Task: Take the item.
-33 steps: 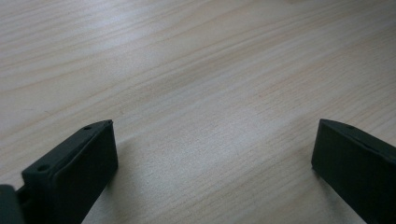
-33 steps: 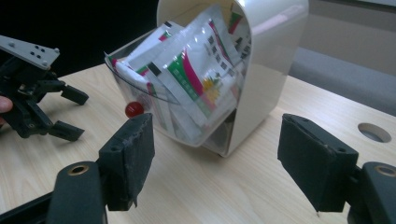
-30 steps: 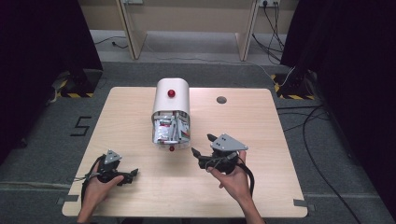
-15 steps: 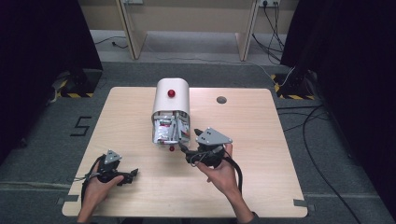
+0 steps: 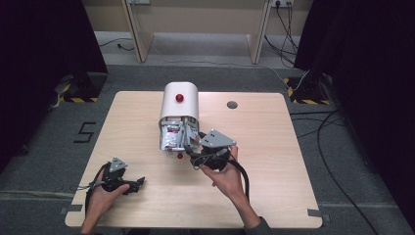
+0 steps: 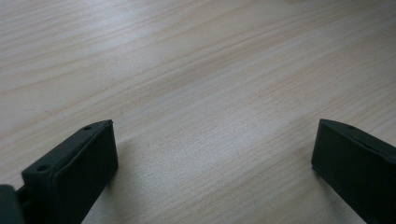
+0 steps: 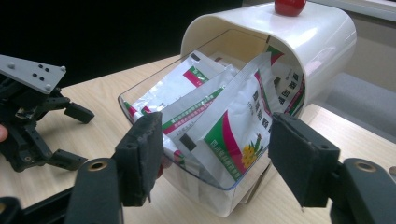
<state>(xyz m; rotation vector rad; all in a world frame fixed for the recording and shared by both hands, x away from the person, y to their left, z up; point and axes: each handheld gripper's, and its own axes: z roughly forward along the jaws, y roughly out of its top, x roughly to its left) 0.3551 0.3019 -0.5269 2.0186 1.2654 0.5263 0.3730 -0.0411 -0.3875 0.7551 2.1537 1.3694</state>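
A white round-topped box with a red knob lies mid-table, and its clear drawer is pulled out toward me. Several white sachets with green and red print stand in the drawer. My right gripper is at the drawer's front right corner. Its jaws are open on either side of the nearest sachet and do not touch it. My left gripper rests near the front left of the table, open over bare wood.
The wooden table has a round cable hole at the back right. My left gripper shows at the left of the right gripper view. Cables lie on the floor beyond the table.
My right gripper has moved left and away from me, up to the drawer's front. The left gripper has stayed where it was.
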